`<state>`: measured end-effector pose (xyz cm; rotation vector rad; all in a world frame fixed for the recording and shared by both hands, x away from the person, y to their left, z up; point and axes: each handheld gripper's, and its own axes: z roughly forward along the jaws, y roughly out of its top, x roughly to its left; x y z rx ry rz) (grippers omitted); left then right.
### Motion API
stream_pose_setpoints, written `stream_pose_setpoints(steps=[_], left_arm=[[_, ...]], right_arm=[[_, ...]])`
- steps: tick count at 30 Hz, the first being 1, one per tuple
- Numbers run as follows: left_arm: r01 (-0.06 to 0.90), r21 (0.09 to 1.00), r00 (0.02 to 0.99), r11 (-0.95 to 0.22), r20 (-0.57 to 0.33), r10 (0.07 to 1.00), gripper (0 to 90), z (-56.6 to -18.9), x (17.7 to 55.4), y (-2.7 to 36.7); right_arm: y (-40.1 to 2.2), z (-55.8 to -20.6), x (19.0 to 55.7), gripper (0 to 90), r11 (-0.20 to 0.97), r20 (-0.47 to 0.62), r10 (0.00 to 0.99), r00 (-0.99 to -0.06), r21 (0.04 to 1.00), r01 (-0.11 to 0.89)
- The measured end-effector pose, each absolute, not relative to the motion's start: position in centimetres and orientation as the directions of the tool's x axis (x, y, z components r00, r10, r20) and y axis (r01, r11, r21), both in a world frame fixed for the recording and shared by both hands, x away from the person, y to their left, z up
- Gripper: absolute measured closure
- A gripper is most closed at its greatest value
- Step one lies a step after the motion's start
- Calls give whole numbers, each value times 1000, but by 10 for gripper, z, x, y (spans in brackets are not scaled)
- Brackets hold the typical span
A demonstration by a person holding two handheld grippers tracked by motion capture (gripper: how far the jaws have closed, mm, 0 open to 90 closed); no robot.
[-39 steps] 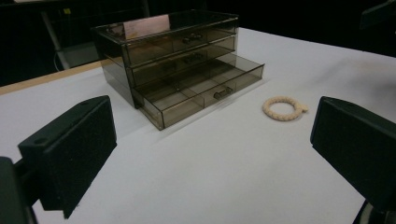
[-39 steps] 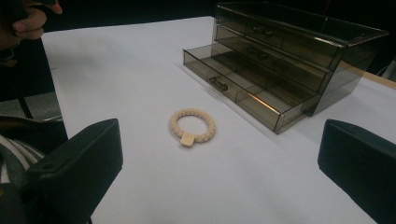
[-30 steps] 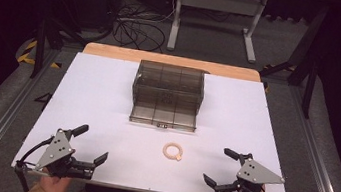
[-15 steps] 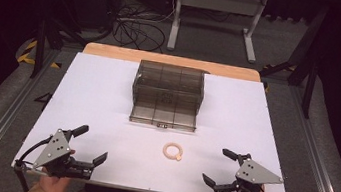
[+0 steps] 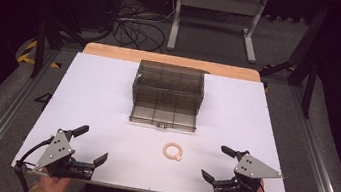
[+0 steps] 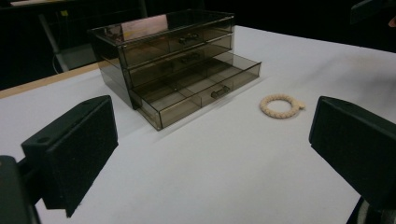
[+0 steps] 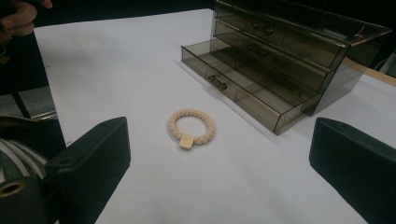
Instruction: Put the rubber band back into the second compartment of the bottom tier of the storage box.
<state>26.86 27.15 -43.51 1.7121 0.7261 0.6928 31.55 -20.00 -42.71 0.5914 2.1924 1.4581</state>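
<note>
Nothing has shifted except the right gripper [image 5: 223, 163], its jaws just narrowed slightly, apart and empty; left gripper [image 5: 93, 141] gapes too. Bracelet [image 5: 173, 151] lies at six o'clock of the drawers [image 5: 167, 95].

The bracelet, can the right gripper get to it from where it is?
Probably yes. The bracelet lies flat on the bare white table, apart from the drawer box. The right gripper is open, its jaws have just been closing a little with nothing between them, and nothing stands in its way.
</note>
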Motion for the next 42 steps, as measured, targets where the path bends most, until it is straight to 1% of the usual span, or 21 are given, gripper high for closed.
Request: stream_pose_setpoints(steps=[10,15,42], left_arm=[[124,965,643,-231,99,759,17,-435,269,272],[120,968,640,-220,93,762,17,-435,269,271],[119,966,643,-229,100,759,17,-435,269,271]], right_arm=[[-186,-418,329,61,365,-106,554,-826,922,127],[-175,-414,338,61,376,-101,535,-839,917,129],[-141,-410,370,60,418,-99,507,-856,897,144]])
